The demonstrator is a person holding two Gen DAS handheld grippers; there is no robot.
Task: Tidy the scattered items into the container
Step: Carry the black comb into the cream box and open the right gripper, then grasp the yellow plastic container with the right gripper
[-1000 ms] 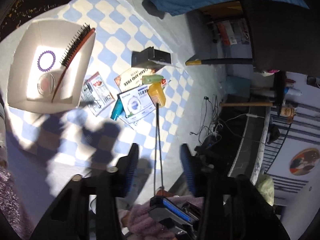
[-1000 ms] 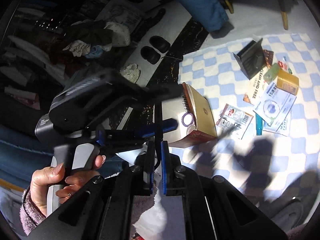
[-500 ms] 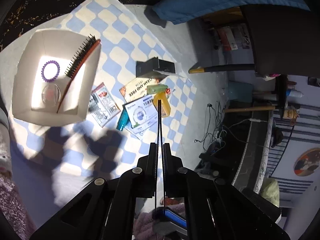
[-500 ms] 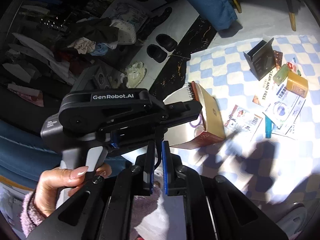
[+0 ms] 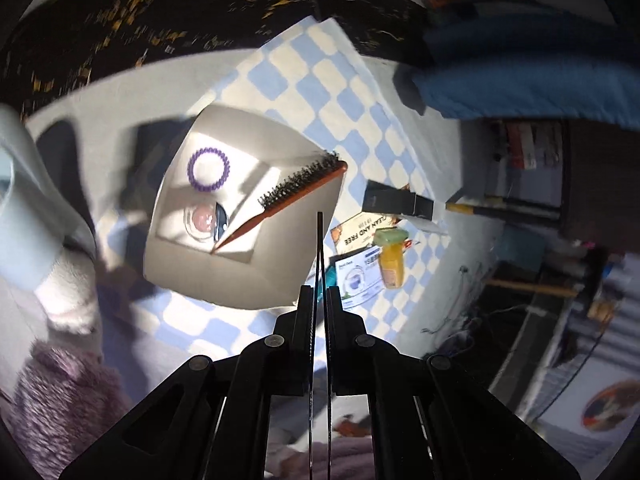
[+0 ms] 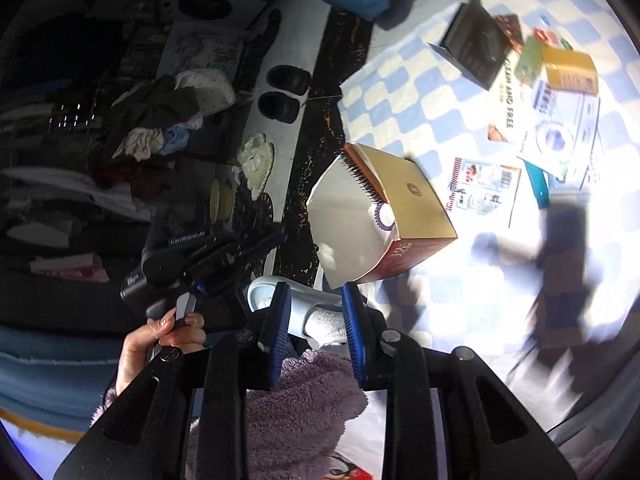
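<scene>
1. Left gripper (image 5: 319, 300) is clamping a thin dark flat item (image 5: 319, 248), seen edge-on above the box (image 5: 276, 268).
2. Right gripper (image 6: 316, 320): jaws have just been opening, nothing between them.
3. The box is holding a hairbrush (image 5: 296, 196), a purple hair tie (image 5: 208, 169) and a round compact (image 5: 202, 220).
4. Sachets (image 5: 360, 276) and a yellow bottle (image 5: 391, 266) are lying on the checked cloth (image 5: 320, 68), beside the box.

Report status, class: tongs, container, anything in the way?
Left tongs shut on thin dark strip, near box. Right tongs just opening, nothing between. Box holds brush; packets loose outside. Path looks clear.
</scene>
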